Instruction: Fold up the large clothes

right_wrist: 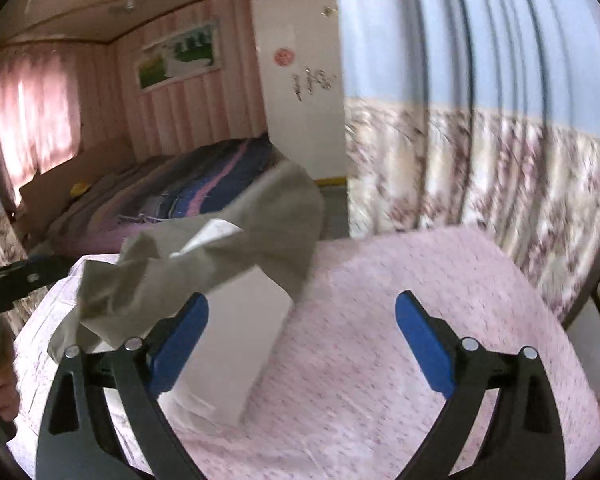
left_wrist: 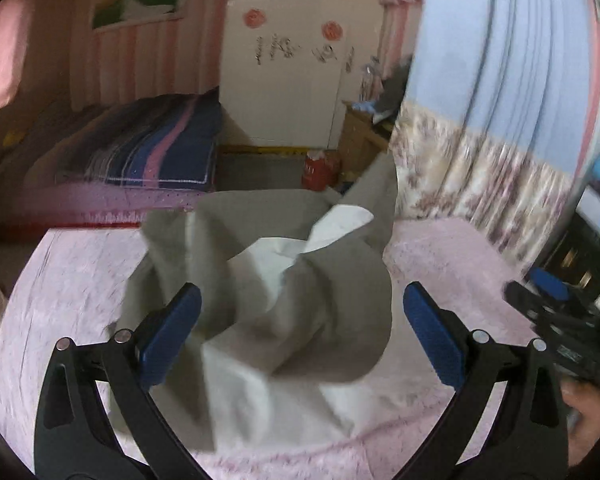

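A large grey and white garment (left_wrist: pixel 268 296) lies crumpled in a heap on a pink fuzzy table cover (left_wrist: pixel 68 280). My left gripper (left_wrist: pixel 300 336) is open just above its near part, blue pads either side, holding nothing. In the right wrist view the garment (right_wrist: pixel 204 264) lies to the left on the pink cover (right_wrist: pixel 380 320). My right gripper (right_wrist: pixel 302 344) is open and empty, its left pad over the garment's white edge. The right gripper also shows at the right edge of the left wrist view (left_wrist: pixel 560 320).
A bed with a dark striped blanket (left_wrist: pixel 148 148) stands behind the table. A blue and floral curtain (left_wrist: pixel 480 128) hangs at the right. A white wardrobe (left_wrist: pixel 296 60), a red container (left_wrist: pixel 320 168) on the floor and a wooden cabinet (left_wrist: pixel 360 132) are at the back.
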The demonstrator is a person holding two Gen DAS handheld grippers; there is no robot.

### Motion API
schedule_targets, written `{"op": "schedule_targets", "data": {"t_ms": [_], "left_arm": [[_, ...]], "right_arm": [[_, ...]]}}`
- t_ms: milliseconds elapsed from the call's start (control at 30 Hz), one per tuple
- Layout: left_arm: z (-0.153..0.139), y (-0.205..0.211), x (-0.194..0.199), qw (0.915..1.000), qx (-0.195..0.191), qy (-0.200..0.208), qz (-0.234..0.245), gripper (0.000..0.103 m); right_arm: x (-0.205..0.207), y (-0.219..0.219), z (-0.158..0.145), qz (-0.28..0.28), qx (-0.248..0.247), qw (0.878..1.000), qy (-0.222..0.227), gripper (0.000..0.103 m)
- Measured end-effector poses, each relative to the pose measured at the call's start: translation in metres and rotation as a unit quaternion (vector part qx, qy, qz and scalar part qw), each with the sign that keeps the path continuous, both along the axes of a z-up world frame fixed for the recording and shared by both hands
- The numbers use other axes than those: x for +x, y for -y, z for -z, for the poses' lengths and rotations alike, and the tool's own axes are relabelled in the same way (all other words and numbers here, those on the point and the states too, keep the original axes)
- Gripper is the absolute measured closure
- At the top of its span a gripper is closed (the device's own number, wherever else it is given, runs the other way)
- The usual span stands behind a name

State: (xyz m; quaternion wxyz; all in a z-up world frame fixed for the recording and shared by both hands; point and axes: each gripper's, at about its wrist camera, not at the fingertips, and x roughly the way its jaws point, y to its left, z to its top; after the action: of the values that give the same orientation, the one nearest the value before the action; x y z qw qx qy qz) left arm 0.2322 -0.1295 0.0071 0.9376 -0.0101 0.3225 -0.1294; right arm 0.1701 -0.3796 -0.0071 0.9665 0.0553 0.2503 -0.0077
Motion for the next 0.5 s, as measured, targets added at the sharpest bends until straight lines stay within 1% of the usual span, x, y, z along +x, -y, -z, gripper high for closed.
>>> {"op": "schedule_targets", "data": {"t_ms": [67,133,167,233,267,300,333,367,400,433,500], "left_arm": [[0.014,0.016,0.02,0.9994,0.023,-0.026,0.003,0.003],[0.031,0.027,0.038,0.9981,0.038,-0.049,0.006,0.003],[0.042,0.032,0.046,0.9968,0.043,-0.066,0.011,0.003],[0.054,0.033,0.049,0.9963,0.042,-0.072,0.02,0.004],[0.057,0.033,0.048,0.9965,0.039,-0.07,0.026,0.015],[0.059,0.032,0.045,0.9963,0.031,-0.07,0.04,0.037],[0.06,0.031,0.043,0.9964,0.028,-0.068,0.043,0.048],[0.057,0.027,0.039,0.9972,0.026,-0.058,0.038,0.072],[0.055,0.023,0.037,0.9975,0.029,-0.054,0.034,0.101],[0.049,0.015,0.033,0.9983,0.028,-0.043,0.028,0.1],[0.039,0.002,0.027,0.999,0.004,-0.032,0.029,0.101]], "right_arm": [[0.002,0.005,0.007,-0.005,0.007,1.0,-0.006,0.008],[-0.001,-0.002,0.009,-0.009,0.005,1.0,-0.01,0.008],[0.0,-0.002,0.011,-0.012,0.006,1.0,-0.014,0.008],[0.001,-0.002,0.016,-0.014,0.01,1.0,-0.018,0.008],[0.0,-0.001,0.016,-0.015,0.011,1.0,-0.02,0.008],[0.001,-0.005,0.016,-0.018,0.013,1.0,-0.022,0.008],[0.004,-0.006,0.017,-0.02,0.014,0.999,-0.024,0.008],[0.007,-0.01,0.019,-0.024,0.014,0.999,-0.028,0.008],[0.008,-0.014,0.019,-0.028,0.014,0.999,-0.029,0.008],[0.01,-0.018,0.02,-0.032,0.013,0.999,-0.032,0.008],[0.014,-0.032,0.02,-0.049,0.006,0.998,-0.033,0.008]]}}
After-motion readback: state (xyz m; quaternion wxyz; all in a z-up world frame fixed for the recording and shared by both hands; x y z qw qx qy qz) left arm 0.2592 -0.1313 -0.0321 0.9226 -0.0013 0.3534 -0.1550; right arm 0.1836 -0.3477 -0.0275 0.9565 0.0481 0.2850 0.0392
